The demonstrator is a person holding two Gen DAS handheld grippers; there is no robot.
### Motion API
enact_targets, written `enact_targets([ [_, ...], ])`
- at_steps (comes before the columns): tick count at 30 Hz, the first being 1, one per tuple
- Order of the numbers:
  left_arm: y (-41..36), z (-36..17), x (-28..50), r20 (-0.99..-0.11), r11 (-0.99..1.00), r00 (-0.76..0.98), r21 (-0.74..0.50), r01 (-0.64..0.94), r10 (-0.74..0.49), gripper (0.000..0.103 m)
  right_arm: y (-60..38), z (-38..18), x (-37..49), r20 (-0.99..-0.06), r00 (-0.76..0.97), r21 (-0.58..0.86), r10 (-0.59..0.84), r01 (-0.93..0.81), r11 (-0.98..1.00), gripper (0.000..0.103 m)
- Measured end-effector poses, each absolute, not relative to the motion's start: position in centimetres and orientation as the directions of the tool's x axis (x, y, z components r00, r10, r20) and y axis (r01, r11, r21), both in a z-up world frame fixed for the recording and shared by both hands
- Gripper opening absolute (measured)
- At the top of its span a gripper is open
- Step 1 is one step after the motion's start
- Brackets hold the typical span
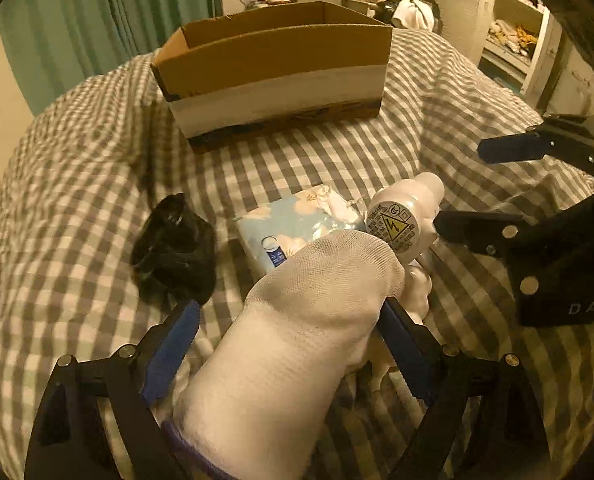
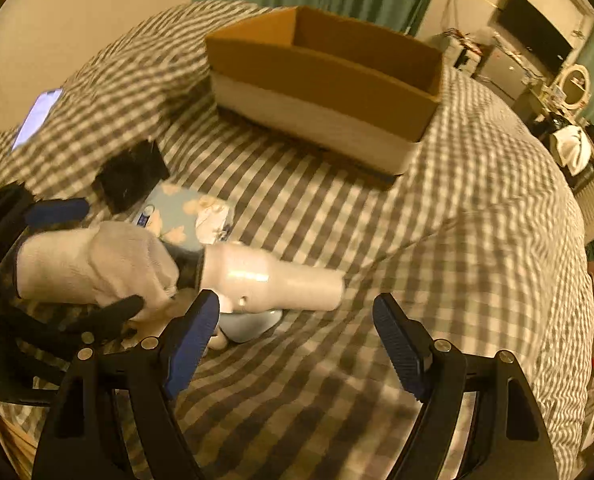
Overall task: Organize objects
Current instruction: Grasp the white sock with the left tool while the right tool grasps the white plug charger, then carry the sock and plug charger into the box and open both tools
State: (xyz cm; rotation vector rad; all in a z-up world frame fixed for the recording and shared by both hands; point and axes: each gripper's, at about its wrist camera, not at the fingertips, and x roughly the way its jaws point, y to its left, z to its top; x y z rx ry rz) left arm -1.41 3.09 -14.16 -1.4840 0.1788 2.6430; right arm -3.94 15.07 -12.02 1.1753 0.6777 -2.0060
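Note:
A white sock (image 1: 297,340) lies between the jaws of my left gripper (image 1: 293,344), which are spread wide around it; whether the pads press it is unclear. It also shows in the right wrist view (image 2: 93,268). A white hair dryer (image 1: 405,212) lies on the checked bedspread just beyond, also in the right wrist view (image 2: 273,276). My right gripper (image 2: 297,344) is open and empty, just in front of the dryer; it also shows in the left wrist view (image 1: 457,192). A blue tissue pack (image 1: 293,224) and a black bundle (image 1: 173,252) lie nearby. An open cardboard box (image 1: 273,60) stands farther back.
A lit phone (image 2: 37,116) lies at the left edge of the bed. A pale blue object (image 2: 249,324) sits under the dryer. Green curtains, shelves and a cluttered desk stand beyond the bed.

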Motion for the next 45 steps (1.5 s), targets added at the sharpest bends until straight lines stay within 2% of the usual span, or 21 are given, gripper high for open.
enact_targets([
  [2,2.9,-14.7,-1.7,-0.869,-0.985,-0.489,0.015,-0.173,0.072,0.088,14.8,-12.3,-4.0,-0.893,-0.328,-0.078,-0.309,0.788,-0.611,0.079],
  [3,2.8,-14.9,-1.7,-0.872,-0.983,-0.480,-0.008,-0.183,0.096,0.072,14.7,-12.4,-4.1,-0.895,-0.319,-0.070,-0.312,0.791,-0.607,0.079],
  [6,2.5,-14.7,-2.0,-0.870,-0.979,-0.470,-0.063,-0.195,0.149,0.057,14.5,-12.6,-4.5,-0.900,-0.297,-0.048,-0.318,0.795,-0.605,0.079],
  [9,1.7,-13.4,-2.1,-0.860,-0.980,-0.480,-0.102,-0.170,0.173,0.048,14.2,-12.7,-4.7,-0.902,-0.287,-0.043,-0.322,0.802,-0.596,0.079],
  [11,1.1,-12.0,-2.2,-0.844,-0.988,-0.520,-0.070,-0.138,0.133,0.045,13.9,-12.4,-4.6,-0.898,-0.281,-0.034,-0.339,0.811,-0.584,0.079],
  [14,-0.5,-9.8,-2.5,-0.812,-0.996,-0.581,-0.004,-0.090,0.056,0.044,12.9,-12.3,-4.5,-0.896,-0.270,-0.034,-0.352,0.833,-0.553,0.079],
  [18,-2.2,-8.8,-3.3,-0.793,-0.999,-0.609,0.023,-0.049,0.012,0.044,10.8,-14.1,-4.6,-0.925,-0.244,-0.067,-0.290,0.858,-0.509,0.079],
  [23,-2.8,-9.5,-3.7,-0.806,-0.998,-0.591,-0.007,-0.064,0.044,0.044,9.0,-16.1,-4.9,-0.944,-0.281,-0.161,-0.172,0.850,-0.502,0.079],
  [26,-2.7,-9.6,-3.8,-0.811,-0.996,-0.581,-0.025,-0.085,0.070,0.044,8.9,-16.4,-4.8,-0.932,-0.335,-0.221,-0.139,0.829,-0.513,0.069],
  [28,-2.7,-9.5,-3.8,-0.814,-0.995,-0.575,-0.041,-0.087,0.084,0.044,8.9,-16.0,-4.3,-0.918,-0.367,-0.248,-0.148,0.825,-0.508,0.060],
  [30,-2.6,-9.4,-3.7,-0.815,-0.995,-0.573,-0.046,-0.084,0.086,0.044,9.1,-15.2,-3.9,-0.899,-0.405,-0.272,-0.165,0.813,-0.514,0.057],
  [39,-1.6,-6.9,-2.5,-0.785,-0.994,-0.613,-0.032,-0.101,0.088,0.044,11.6,-9.8,-4.1,-0.850,-0.443,-0.177,-0.286,0.750,-0.637,0.056],
  [45,-1.6,-2.7,-2.5,-0.730,-0.996,-0.679,-0.025,-0.081,0.073,0.044,13.1,-4.6,-3.4,-0.803,-0.457,-0.113,-0.382,0.747,-0.655,0.056],
])
